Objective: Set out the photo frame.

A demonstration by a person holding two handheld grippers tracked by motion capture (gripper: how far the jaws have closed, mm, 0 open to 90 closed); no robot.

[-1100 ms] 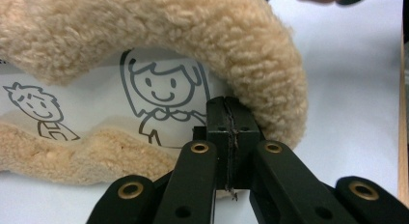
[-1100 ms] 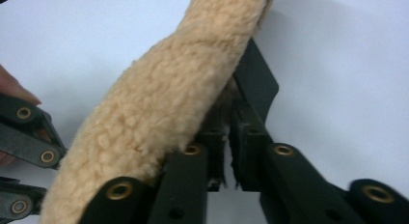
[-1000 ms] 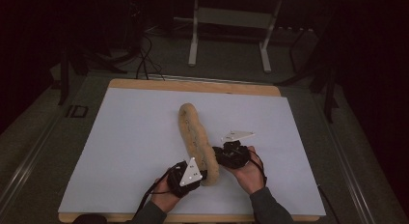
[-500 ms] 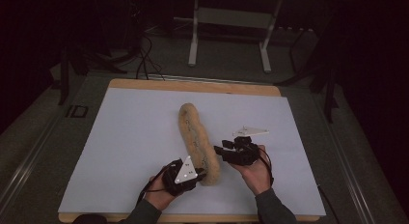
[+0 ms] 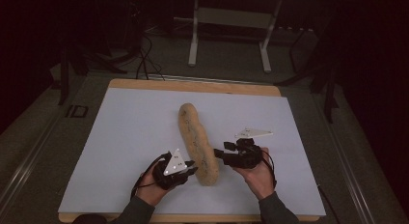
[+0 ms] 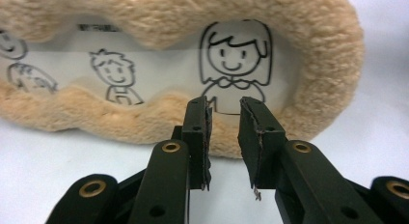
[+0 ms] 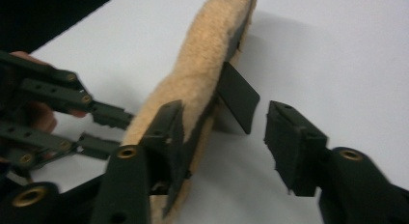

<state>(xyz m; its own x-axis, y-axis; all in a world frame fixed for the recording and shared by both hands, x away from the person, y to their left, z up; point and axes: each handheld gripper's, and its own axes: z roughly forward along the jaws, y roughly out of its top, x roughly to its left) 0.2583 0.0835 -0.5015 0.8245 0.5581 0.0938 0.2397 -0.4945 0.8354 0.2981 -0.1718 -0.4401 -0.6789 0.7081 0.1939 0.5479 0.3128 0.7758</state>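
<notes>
L gripper (image 6: 224,132): jaws parted, a narrow gap between pads, nothing clamped; they have just been opening. Tips sit just in front of the fleece rim of the plush item (image 6: 183,50), at its near end. Left gripper view shows a clear window in the plush w/ cartoon figures drawn on a white strip (image 6: 159,69) inside.

R gripper (image 7: 224,132): jaws apart, wider gap, also just been opening. Near end of plush stands on edge betw. them; one jaw lies against or very close to the fleece side, cannot tell which, the other is clear of it. No squeeze visible, so released. A dark flap (image 7: 237,96) sticks out of the plush's dark underside into the gap.

High view: L gripper (image 5: 189,167) and R gripper (image 5: 219,153) flank the plush's near end, one each side. Plush (image 5: 195,137) lies lengthwise on the white surface (image 5: 120,137), about mid-width, running from centre toward the near edge, near end angled slightly right. Hands enter from the near edge.
</notes>
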